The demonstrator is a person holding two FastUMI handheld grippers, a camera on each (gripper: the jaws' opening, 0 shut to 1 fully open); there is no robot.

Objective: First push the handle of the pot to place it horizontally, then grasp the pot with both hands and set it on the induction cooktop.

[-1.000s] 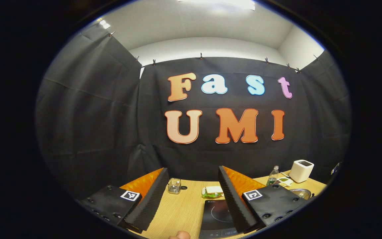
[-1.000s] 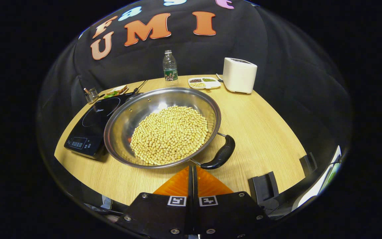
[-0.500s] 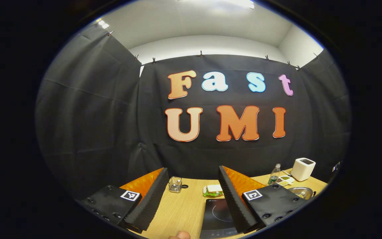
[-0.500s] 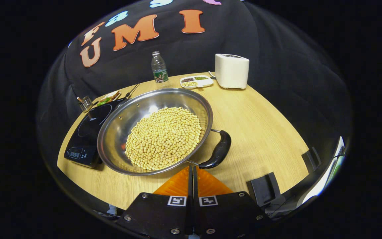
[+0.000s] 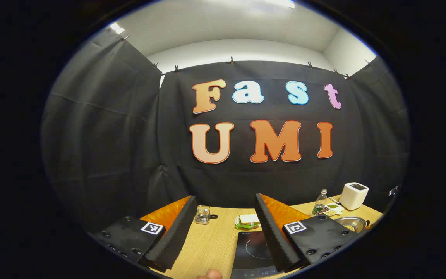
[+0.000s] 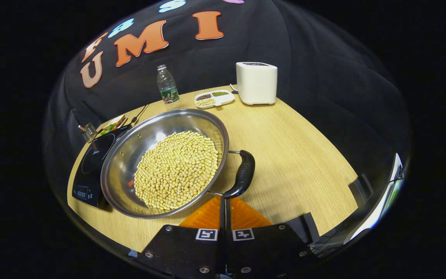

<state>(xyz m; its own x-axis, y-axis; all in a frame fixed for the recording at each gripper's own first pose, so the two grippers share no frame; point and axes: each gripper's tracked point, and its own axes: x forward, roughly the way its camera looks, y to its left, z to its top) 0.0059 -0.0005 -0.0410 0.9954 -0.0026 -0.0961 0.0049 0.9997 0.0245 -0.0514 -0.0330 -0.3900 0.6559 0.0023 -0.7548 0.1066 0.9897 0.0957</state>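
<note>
While the right tongs [image 6: 225, 205], closed, touch the pot [image 6: 165, 162] handle [image 6: 242, 174], the push step is underway; the pot sits on the surface [image 6: 296, 155] beside the cooktop [image 6: 87, 162]. Left tongs [image 5: 223, 232] hang open. Next: nudge the handle level.

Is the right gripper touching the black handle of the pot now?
Cannot tell. In the right gripper view the shut tips of the right gripper meet the lower end of the pot handle in the image, but this angle shows neither contact nor a gap plainly.

Bare table [image 6: 296, 155] is lying open at right of the frame; pot [image 6: 161, 162] and induction cooktop [image 6: 91, 162] are crowding the left.
</note>
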